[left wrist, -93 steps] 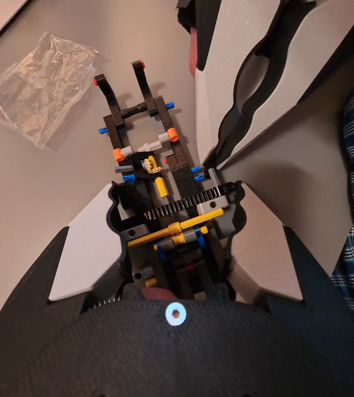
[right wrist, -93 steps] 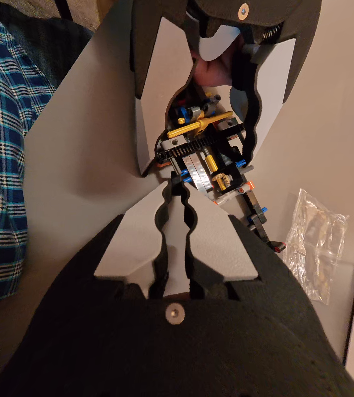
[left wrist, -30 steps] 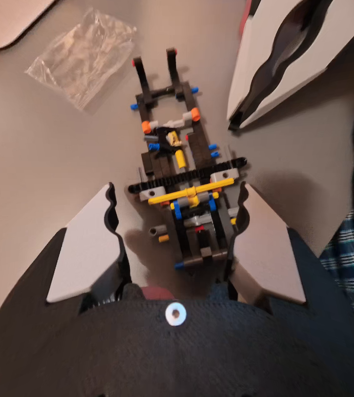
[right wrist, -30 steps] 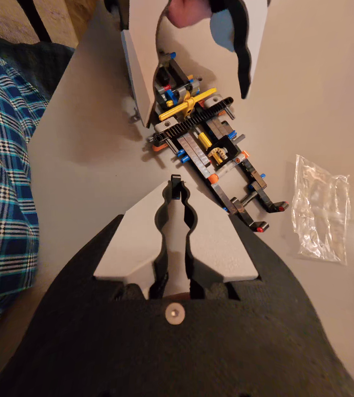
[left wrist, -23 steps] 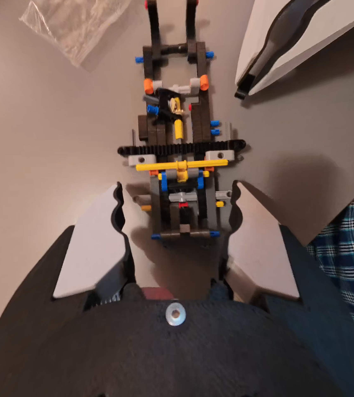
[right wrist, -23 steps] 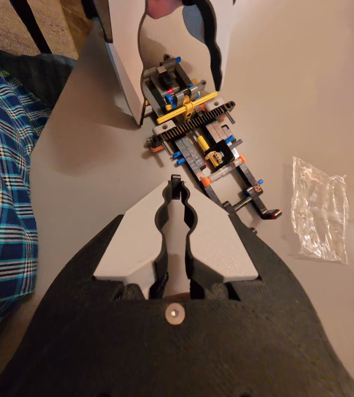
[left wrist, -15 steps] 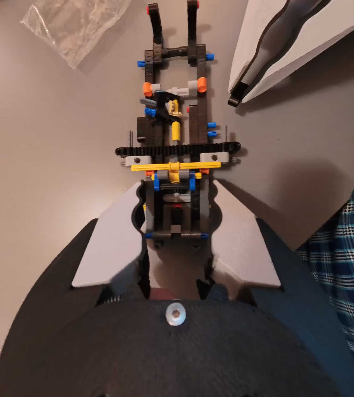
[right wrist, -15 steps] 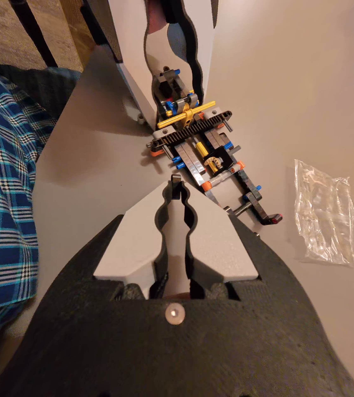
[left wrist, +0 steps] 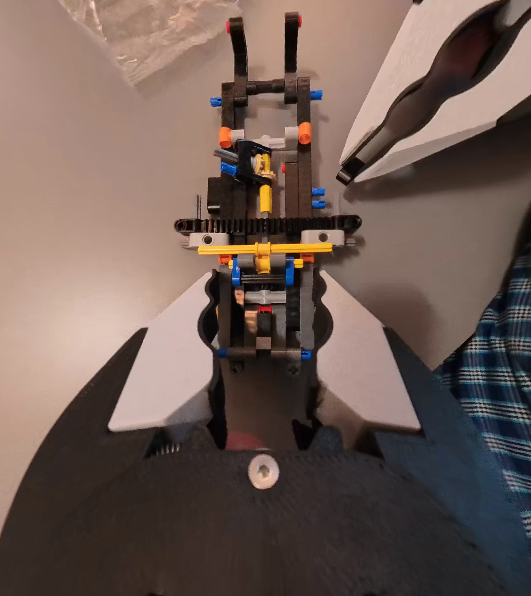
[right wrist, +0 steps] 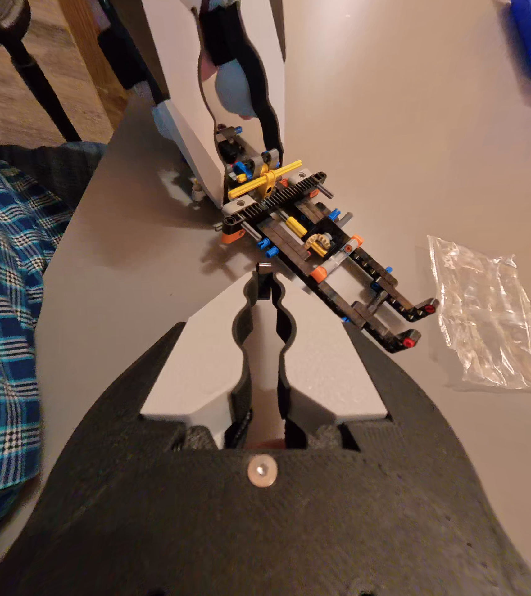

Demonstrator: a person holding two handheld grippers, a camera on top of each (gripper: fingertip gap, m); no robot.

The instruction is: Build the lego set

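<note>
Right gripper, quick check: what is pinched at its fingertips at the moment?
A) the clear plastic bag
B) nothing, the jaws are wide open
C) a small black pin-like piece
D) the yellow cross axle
C: in the right wrist view the right gripper is shut on a small black piece protruding from its tips, just short of the lego chassis; the plastic bag lies untouched.

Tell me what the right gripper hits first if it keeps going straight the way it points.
Probably the lego chassis: the right gripper, pinching a small black pin, points at its side near two blue pegs. Depth is unclear.
</note>
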